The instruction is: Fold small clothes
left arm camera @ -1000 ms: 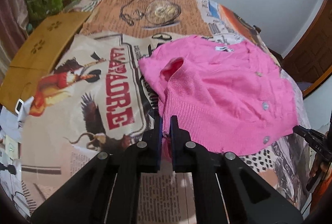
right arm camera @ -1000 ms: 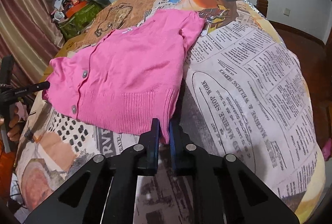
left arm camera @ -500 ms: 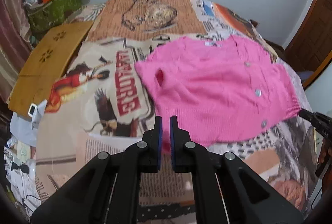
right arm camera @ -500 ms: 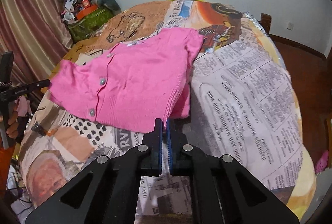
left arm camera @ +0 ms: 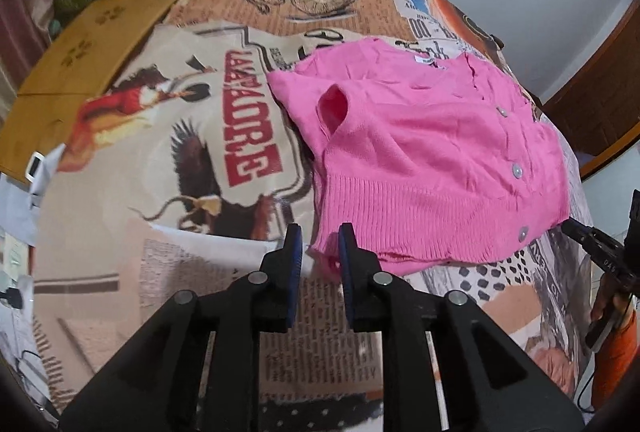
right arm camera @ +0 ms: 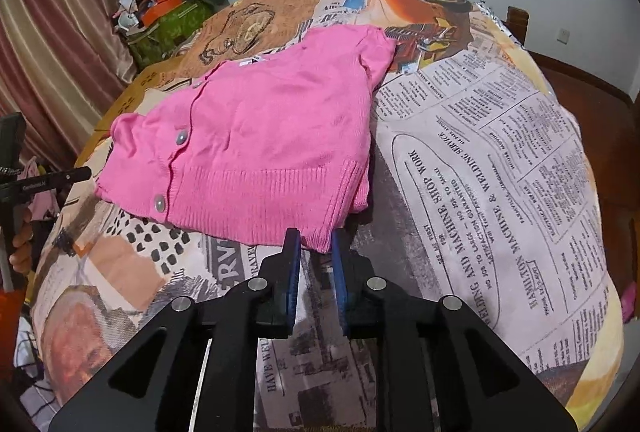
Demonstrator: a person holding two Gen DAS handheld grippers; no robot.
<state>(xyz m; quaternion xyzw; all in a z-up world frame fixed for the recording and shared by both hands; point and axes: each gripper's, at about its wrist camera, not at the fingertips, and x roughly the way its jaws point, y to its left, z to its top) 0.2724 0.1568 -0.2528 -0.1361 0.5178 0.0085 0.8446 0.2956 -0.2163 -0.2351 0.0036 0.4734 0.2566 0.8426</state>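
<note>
Cardigan [left arm camera: 432, 159] hem between opening fingers [left arm camera: 294, 248]

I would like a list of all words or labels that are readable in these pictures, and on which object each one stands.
"SHOP WORK", "WELDING AND MACHINE", "HAMILTON MACHINE": on the newspaper-print cloth, right wrist view.
"HAVE WELD": same cloth, beside the right gripper, whose jaws are opening.
Red block letters on the cloth, left wrist view: mirrored, not readable with certainty.
White label at the pink cardigan collar: too small.
Lettering on the other gripper's black body: blurred.
</note>
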